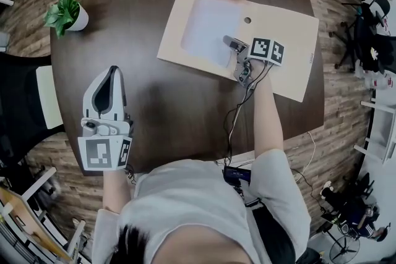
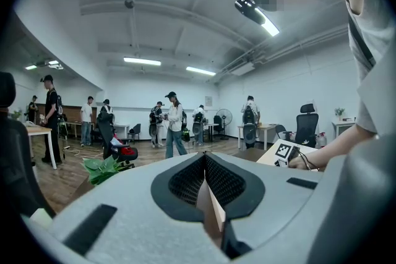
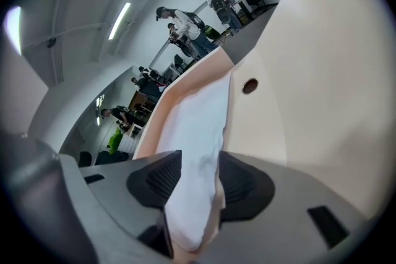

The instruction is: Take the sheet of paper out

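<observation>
Paper [image 3: 198,114] between parted right tool [image 3: 200,156] jaws (cube [image 1: 267,51] bears square markers).

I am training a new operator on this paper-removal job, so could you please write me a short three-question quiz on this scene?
1. True or false: the white sheet of paper lies on the bare dark wooden table, clear of the tan paper envelope.
2. What stands between the open jaws of the right gripper? A) the sheet's edge B) a pen C) nothing
3. Which gripper is held away from the envelope, jaws together?
Key: 1 false, it lies in the opened envelope; 2 A; 3 the left gripper.
</observation>
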### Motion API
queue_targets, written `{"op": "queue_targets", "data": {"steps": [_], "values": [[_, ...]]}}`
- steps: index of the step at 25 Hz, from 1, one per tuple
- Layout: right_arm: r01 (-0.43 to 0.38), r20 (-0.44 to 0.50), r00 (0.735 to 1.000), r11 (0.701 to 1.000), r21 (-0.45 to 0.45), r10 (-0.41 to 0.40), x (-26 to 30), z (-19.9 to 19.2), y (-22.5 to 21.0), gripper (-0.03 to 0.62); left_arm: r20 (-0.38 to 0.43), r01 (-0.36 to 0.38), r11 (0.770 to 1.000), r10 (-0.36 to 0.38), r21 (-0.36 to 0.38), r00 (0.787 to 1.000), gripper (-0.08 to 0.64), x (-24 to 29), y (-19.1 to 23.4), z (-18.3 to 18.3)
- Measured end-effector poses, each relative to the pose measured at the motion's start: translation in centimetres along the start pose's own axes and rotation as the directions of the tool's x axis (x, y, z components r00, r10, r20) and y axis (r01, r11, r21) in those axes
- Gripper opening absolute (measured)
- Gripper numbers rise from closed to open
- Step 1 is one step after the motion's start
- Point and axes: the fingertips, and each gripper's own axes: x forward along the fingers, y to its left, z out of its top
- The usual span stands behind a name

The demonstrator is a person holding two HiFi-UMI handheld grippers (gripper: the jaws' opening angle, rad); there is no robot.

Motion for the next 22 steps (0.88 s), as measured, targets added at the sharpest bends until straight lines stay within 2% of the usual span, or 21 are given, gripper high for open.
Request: {"op": "queue_targets", "data": {"steps": [9, 19, 22], "values": [[-0.107, -0.039, 0.993, 0.994, 0.030, 0.108, 0.8, -1.0, 2.4, 0.179, -0.003, -0.010, 1.000, 0.010, -0.004, 1.000, 0.009, -0.3, 0.4, -0.1], [-0.118, 0.026, 0.993, 0.993, 0.024, 0.117, 2.0, 1.5, 2.5, 0.179, -0.011, -0.031, 1.000, 0.031, 0.003, 0.999, 0.009, -0.8, 0.8, -0.1], [-0.162, -0.015, 0.987, 0.987, 0.009, 0.162, 2.4, 0.9, 3.5, 0.179, -0.013, -0.032, 0.999, 0.032, 0.003, 0.999, 0.009, -0.8, 0.8, -0.2]]}}
